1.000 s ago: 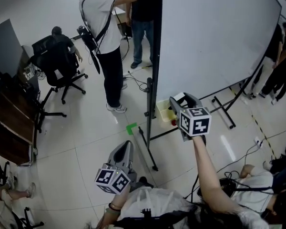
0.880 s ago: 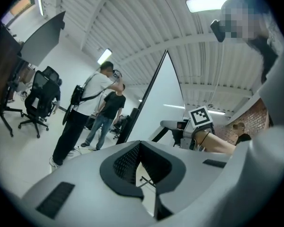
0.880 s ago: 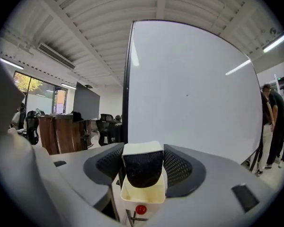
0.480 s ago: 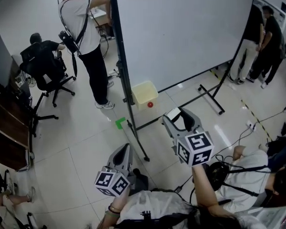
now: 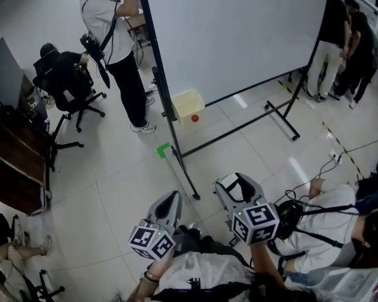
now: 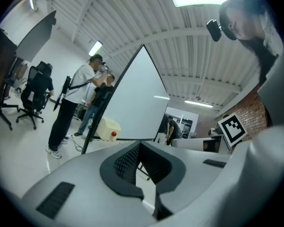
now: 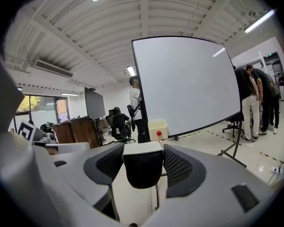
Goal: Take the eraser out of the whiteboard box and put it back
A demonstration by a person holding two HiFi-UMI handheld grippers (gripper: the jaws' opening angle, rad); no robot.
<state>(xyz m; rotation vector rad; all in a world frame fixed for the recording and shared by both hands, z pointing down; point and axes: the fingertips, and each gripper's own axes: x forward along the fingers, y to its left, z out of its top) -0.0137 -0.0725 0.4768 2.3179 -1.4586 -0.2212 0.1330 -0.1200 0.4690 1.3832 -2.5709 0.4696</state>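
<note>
The eraser, a black block with a white top, sits between the jaws of my right gripper, which is shut on it. In the head view the right gripper is low in the middle, with the eraser's white top showing between its fingers. The whiteboard box is pale yellow with a red knob and hangs at the board's lower left corner, well ahead of both grippers; it also shows as the box straight in front. My left gripper is shut and holds nothing.
The large whiteboard stands on a black frame whose foot reaches toward me. One person stands left of it and another sits in an office chair. More people stand at the right. A dark desk lines the left.
Both grippers have drawn back from the whiteboard. The right gripper, with the eraser in it, has moved from beside the box to low in the frame, near my body.
</note>
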